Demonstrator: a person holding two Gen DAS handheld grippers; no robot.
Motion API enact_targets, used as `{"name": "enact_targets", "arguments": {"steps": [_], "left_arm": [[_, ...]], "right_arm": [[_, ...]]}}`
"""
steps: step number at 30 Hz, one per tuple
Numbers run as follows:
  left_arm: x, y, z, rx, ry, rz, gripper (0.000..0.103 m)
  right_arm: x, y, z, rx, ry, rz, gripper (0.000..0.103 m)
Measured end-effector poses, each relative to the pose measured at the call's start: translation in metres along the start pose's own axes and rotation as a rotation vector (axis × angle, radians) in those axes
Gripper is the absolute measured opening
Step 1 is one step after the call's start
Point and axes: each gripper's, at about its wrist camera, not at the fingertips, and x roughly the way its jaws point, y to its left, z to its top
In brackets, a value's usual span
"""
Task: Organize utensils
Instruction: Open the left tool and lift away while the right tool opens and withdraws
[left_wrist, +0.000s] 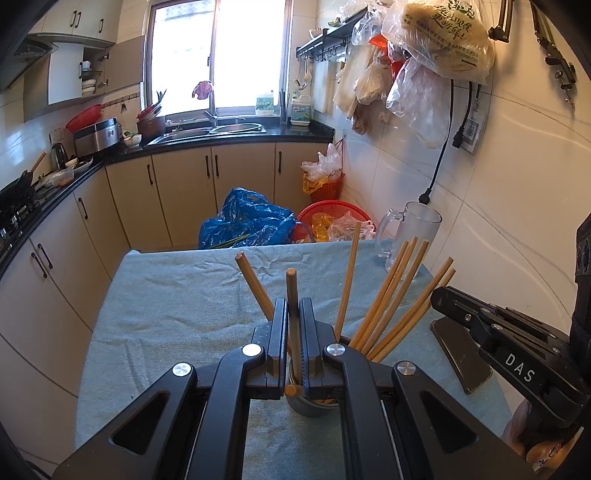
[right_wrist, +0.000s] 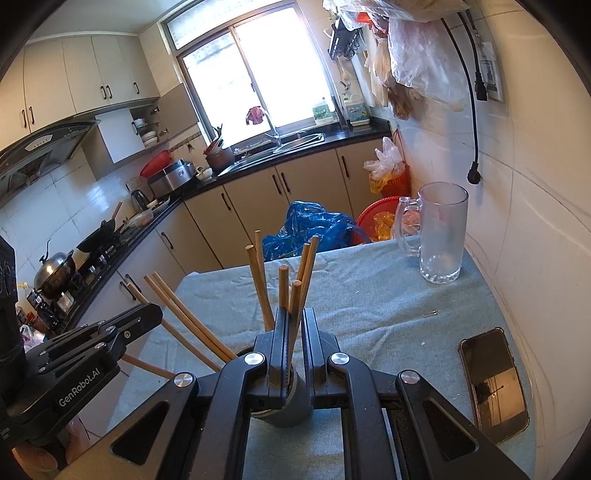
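Observation:
A grey metal cup (left_wrist: 312, 404) stands on the teal-clothed table (left_wrist: 184, 295) and holds several wooden chopsticks (left_wrist: 391, 295) that fan outward. My left gripper (left_wrist: 293, 301) hangs over the cup's left rim, shut on one upright chopstick (left_wrist: 291, 284) whose lower end sticks out below the jaws. In the right wrist view my right gripper (right_wrist: 294, 311) sits directly above the same cup (right_wrist: 291, 410), shut on a chopstick (right_wrist: 294, 295) that leans against its left pad. Each gripper shows in the other's view: the right gripper (left_wrist: 443, 295) and the left gripper (right_wrist: 151, 312).
A clear glass mug (right_wrist: 441, 236) stands at the table's far right corner by the tiled wall. A dark phone (right_wrist: 493, 384) lies flat on the right side. A blue bag (left_wrist: 247, 221) and red baskets (left_wrist: 332, 214) sit on the floor beyond the table.

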Motion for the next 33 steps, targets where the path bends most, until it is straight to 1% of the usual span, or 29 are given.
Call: {"name": "enact_targets", "arguments": {"steps": [3,5,6,7,9,10,11,12,13,14,15,17,21,24,30,33], "left_arm": [[0.000,0.000,0.000,-0.001,0.001,-0.001,0.005],[0.000,0.000,0.000,0.001,0.002,-0.002,0.005],[0.000,0.000,0.000,0.003,0.002,0.000,0.005],[0.000,0.000,-0.001,0.006,0.002,0.003,0.005],[-0.003,0.001,-0.002,0.009,-0.007,0.010,0.005],[-0.005,0.000,-0.003,0.012,-0.013,0.013,0.006],[-0.007,0.000,-0.003,0.016,-0.016,0.013,0.010],[-0.009,-0.002,-0.003,0.017,-0.019,0.012,0.021],[-0.013,0.000,-0.003,0.011,-0.026,0.013,0.028],[-0.017,0.000,-0.003,0.005,-0.036,0.015,0.040],[-0.022,0.001,-0.003,-0.003,-0.050,0.017,0.044],[-0.031,0.001,-0.003,-0.008,-0.064,0.016,0.047],[-0.053,0.000,-0.006,-0.020,-0.088,0.016,0.060],[-0.072,-0.001,-0.010,-0.020,-0.105,0.022,0.067],[-0.105,-0.005,-0.029,-0.010,-0.132,0.043,0.078],[-0.118,-0.006,-0.040,-0.007,-0.131,0.039,0.080]], "right_arm": [[0.000,-0.001,0.000,-0.001,0.000,0.002,0.008],[-0.001,0.000,0.001,-0.002,-0.002,0.005,0.010],[-0.002,0.001,0.002,-0.002,-0.004,0.004,0.019],[-0.004,0.002,0.002,-0.001,-0.009,0.000,0.031],[-0.008,0.000,0.004,0.004,-0.030,-0.010,0.041],[-0.011,0.001,0.004,0.006,-0.037,-0.012,0.041],[-0.013,0.001,0.005,0.008,-0.040,-0.012,0.041],[-0.016,0.000,0.006,0.011,-0.044,-0.012,0.041],[-0.019,0.000,0.006,0.015,-0.049,-0.013,0.042],[-0.021,-0.001,0.007,0.018,-0.052,-0.015,0.042],[-0.024,-0.001,0.007,0.020,-0.056,-0.016,0.042],[-0.031,-0.001,0.007,0.024,-0.064,-0.017,0.042],[-0.045,-0.001,0.003,0.028,-0.076,-0.021,0.044],[-0.058,0.000,-0.002,0.029,-0.084,-0.022,0.046],[-0.085,0.002,-0.017,0.027,-0.090,-0.026,0.051],[-0.093,0.003,-0.025,0.025,-0.086,-0.027,0.052]]}}
